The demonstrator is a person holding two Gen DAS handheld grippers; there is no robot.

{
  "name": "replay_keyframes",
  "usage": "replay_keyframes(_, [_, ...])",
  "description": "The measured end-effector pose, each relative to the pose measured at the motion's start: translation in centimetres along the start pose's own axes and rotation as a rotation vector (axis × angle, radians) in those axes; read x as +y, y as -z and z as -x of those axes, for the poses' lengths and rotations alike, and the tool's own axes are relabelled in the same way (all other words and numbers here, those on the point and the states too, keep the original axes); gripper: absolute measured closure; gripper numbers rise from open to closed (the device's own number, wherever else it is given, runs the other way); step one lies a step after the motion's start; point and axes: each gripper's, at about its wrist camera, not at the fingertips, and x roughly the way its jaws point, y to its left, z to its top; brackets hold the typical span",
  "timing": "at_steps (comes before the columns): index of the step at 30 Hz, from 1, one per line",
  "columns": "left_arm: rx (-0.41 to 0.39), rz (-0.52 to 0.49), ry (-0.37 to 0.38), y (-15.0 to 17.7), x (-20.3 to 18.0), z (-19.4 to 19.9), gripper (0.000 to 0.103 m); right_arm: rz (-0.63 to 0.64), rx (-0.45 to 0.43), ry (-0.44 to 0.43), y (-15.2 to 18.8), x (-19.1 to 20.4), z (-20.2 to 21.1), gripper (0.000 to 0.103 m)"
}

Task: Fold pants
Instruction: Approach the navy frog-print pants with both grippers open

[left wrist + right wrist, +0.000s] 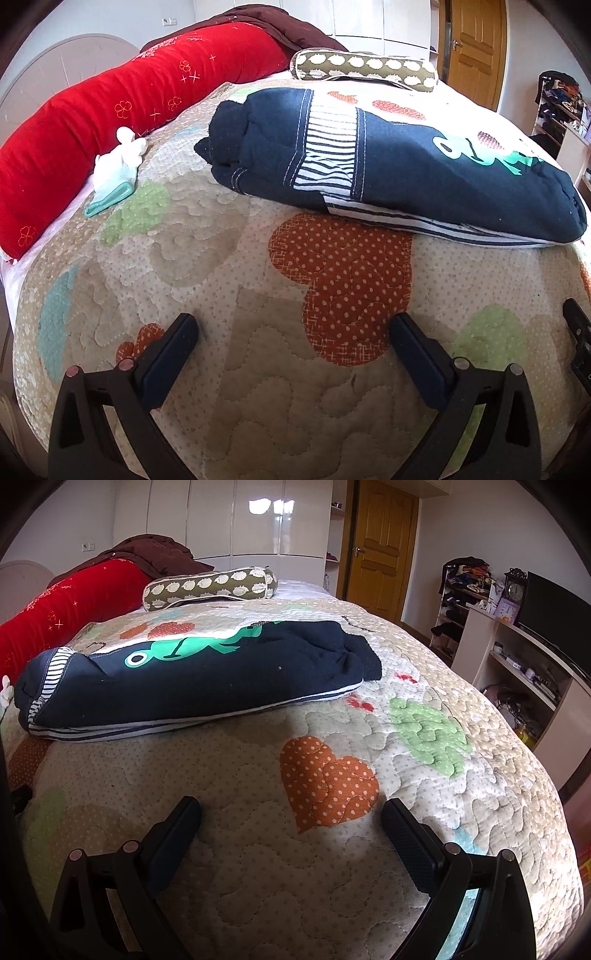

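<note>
Dark navy pants [406, 162] with white striped trim and a green print lie folded lengthwise on the quilted bedspread [258, 295]. They also show in the right wrist view [207, 679], ahead and to the left. My left gripper [293, 326] is open and empty, low over the quilt, short of the pants. My right gripper [291, 810] is open and empty, also over the quilt in front of the pants. Neither gripper touches the pants.
A long red bolster [122, 110] lies along the left bed edge, with white and mint socks [114, 173] beside it. A patterned olive bolster [210, 587] lies at the far end. A shelf unit with a TV [546, 613] stands to the right of the bed.
</note>
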Motion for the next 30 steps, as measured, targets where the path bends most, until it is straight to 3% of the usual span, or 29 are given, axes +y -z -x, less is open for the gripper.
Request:
replay_keyframes(11, [-0.134, -0.003, -0.021, 1.1, -0.5, 0.4, 0.0, 0.019, -0.048, 0.05, 0.4, 0.7, 0.4, 0.002])
replay_keyframes(30, [-0.16, -0.001, -0.019, 1.5, -0.4, 0.5, 0.0, 0.031, -0.082, 0.091, 0.8, 0.9, 0.8, 0.002])
